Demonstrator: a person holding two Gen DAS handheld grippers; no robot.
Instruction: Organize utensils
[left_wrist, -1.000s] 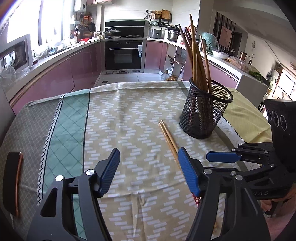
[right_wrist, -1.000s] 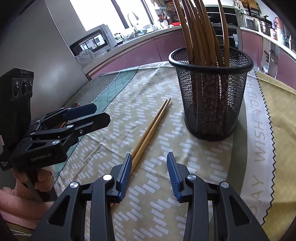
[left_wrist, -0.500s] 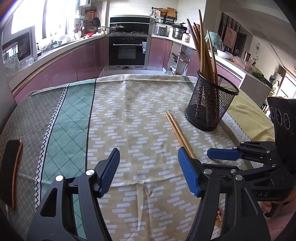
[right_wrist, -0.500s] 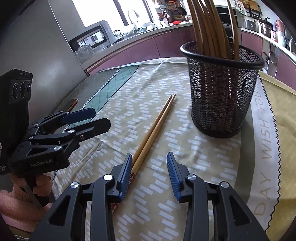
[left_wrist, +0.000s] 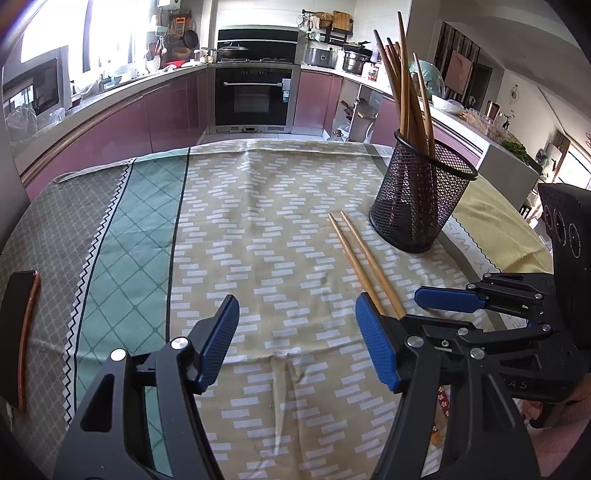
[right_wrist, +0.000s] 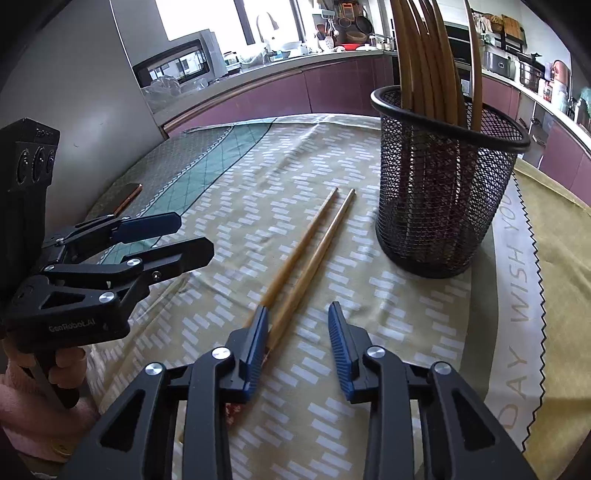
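Right wrist view: right gripper (right_wrist: 298, 332) open, low over the near ends of two chopsticks (right_wrist: 310, 247) lying side by side on the cloth (right_wrist: 229, 221); those ends are hidden under its left finger. Left gripper (left_wrist: 295, 332) open, empty, beside them. Holder (right_wrist: 443, 192) with more chopsticks stands just beyond on the desk; their tops are cut off, kitchen cabinets behind.

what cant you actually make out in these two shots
- Near ends of the loose chopsticks: hidden under the right gripper in the right wrist view, behind the left gripper in the left wrist view.
- Chopstick ends inside the mesh holder: blurred by the mesh.
- Dark flat object: cut off by the left wrist view's edge.
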